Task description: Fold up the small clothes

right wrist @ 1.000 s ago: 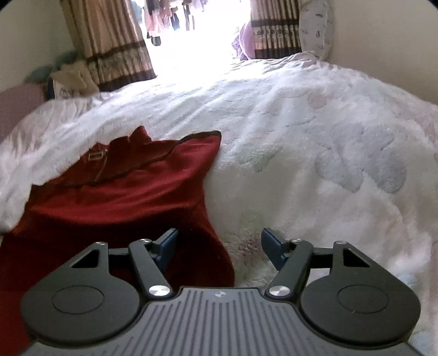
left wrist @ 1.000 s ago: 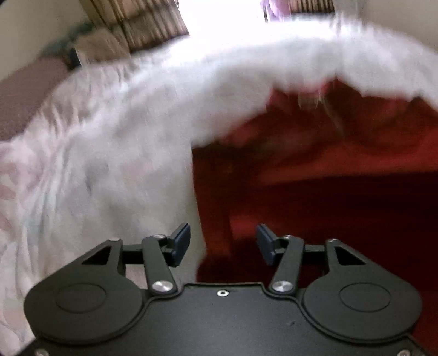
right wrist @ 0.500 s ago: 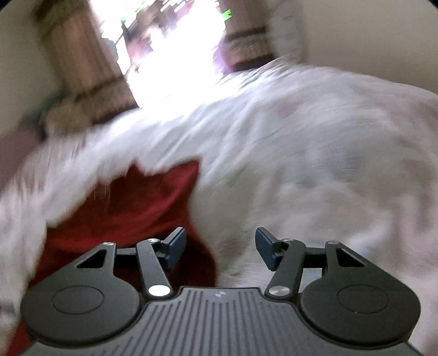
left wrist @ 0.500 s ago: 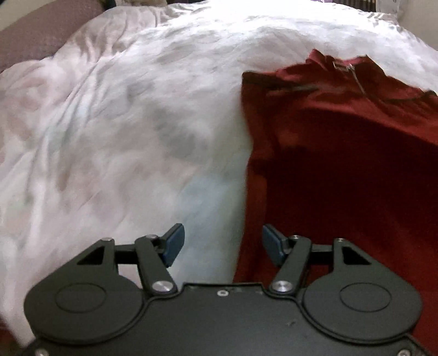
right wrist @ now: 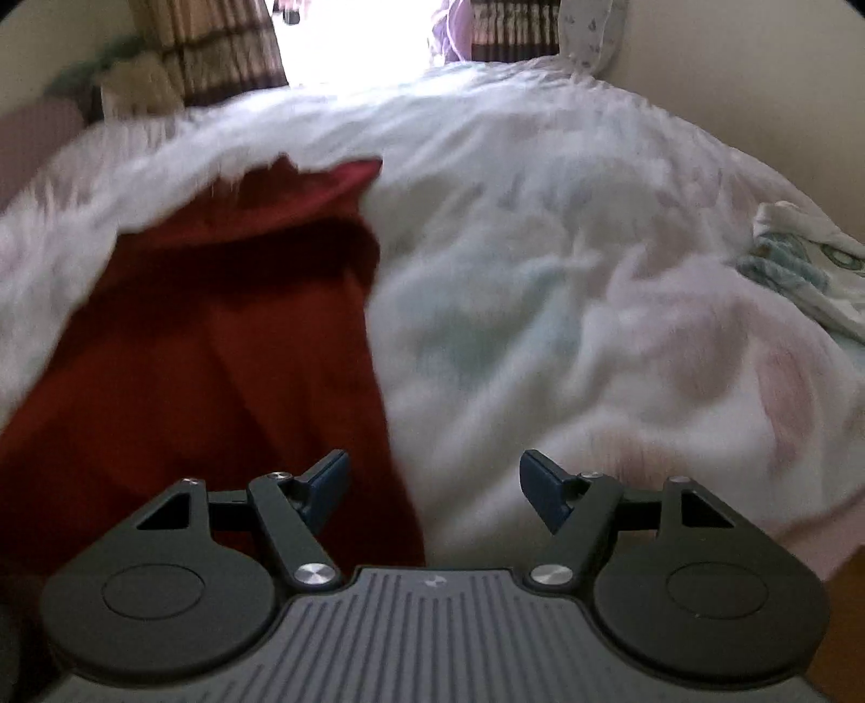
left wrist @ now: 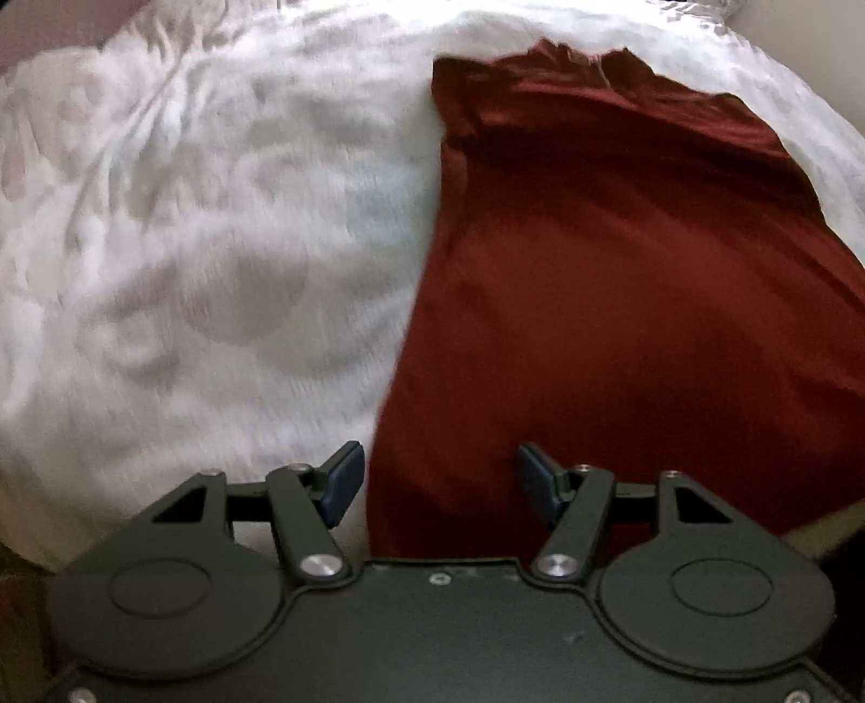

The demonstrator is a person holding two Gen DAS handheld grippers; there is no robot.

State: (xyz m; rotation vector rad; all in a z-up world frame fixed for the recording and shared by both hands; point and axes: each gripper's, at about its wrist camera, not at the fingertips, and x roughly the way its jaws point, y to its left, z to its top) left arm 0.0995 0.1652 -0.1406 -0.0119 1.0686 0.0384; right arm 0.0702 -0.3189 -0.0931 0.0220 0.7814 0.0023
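A dark red garment [left wrist: 621,259] lies spread on a white fluffy blanket [left wrist: 189,243], its collar end far from me. My left gripper [left wrist: 438,486] is open just above the garment's near left edge, holding nothing. In the right wrist view the same red garment [right wrist: 216,351] fills the left side, and my right gripper [right wrist: 432,492] hangs open over its near right edge, with nothing between the fingers.
The blanket [right wrist: 567,303] covers a bed. A pale patterned cloth [right wrist: 805,265] lies at the right. Brown curtains [right wrist: 227,48] and a bright window stand beyond the bed, with a pillow [right wrist: 589,27] at the far right corner against the wall.
Both views swung: the left camera tilted down over the garment's left edge, and the right gripper moved back near the garment's right edge. Both grippers stayed open.
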